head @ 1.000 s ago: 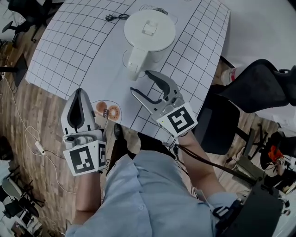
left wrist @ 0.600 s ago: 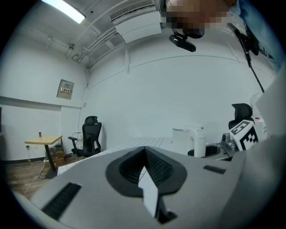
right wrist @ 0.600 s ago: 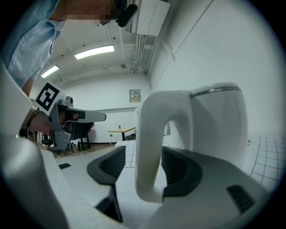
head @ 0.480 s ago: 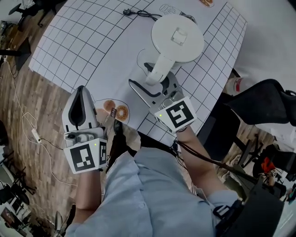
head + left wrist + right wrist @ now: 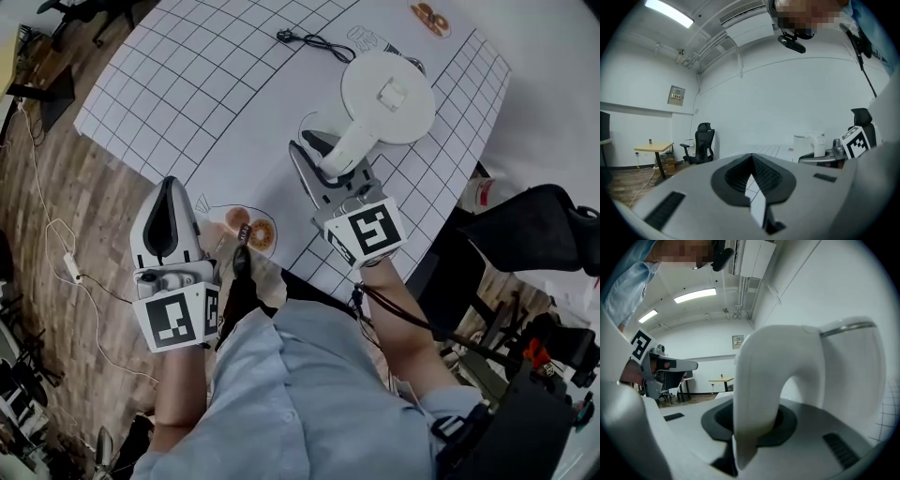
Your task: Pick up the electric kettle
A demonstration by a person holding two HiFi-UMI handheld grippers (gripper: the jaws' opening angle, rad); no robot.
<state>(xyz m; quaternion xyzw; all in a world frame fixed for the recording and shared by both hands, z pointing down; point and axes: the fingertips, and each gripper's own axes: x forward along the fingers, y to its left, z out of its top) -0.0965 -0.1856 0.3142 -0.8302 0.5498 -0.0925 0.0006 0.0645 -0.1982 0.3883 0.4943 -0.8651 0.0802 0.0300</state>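
Observation:
The white electric kettle point(image 5: 387, 97) stands on the gridded table point(image 5: 216, 84), its handle point(image 5: 345, 152) pointing toward me. My right gripper point(image 5: 336, 161) has just been closing, and its jaws now clamp that handle from both sides. In the right gripper view the handle point(image 5: 759, 380) fills the gap between the pads of the right gripper point(image 5: 750, 427), with the kettle body point(image 5: 853, 371) behind. My left gripper point(image 5: 169, 186) hovers shut over the table's near edge, holding nothing. The left gripper view shows the left gripper point(image 5: 752, 180) shut and the kettle point(image 5: 808, 143) far to the right.
A black power cord point(image 5: 314, 42) lies on the table behind the kettle. Doughnut pictures point(image 5: 251, 231) are printed near the front edge. A black office chair point(image 5: 525, 202) stands right of the table. Wooden floor with cables lies to the left.
The right gripper moved forward until its wide-open jaws were around the kettle's handle, then closed on it. The left gripper drifted slightly along the table edge, still shut.

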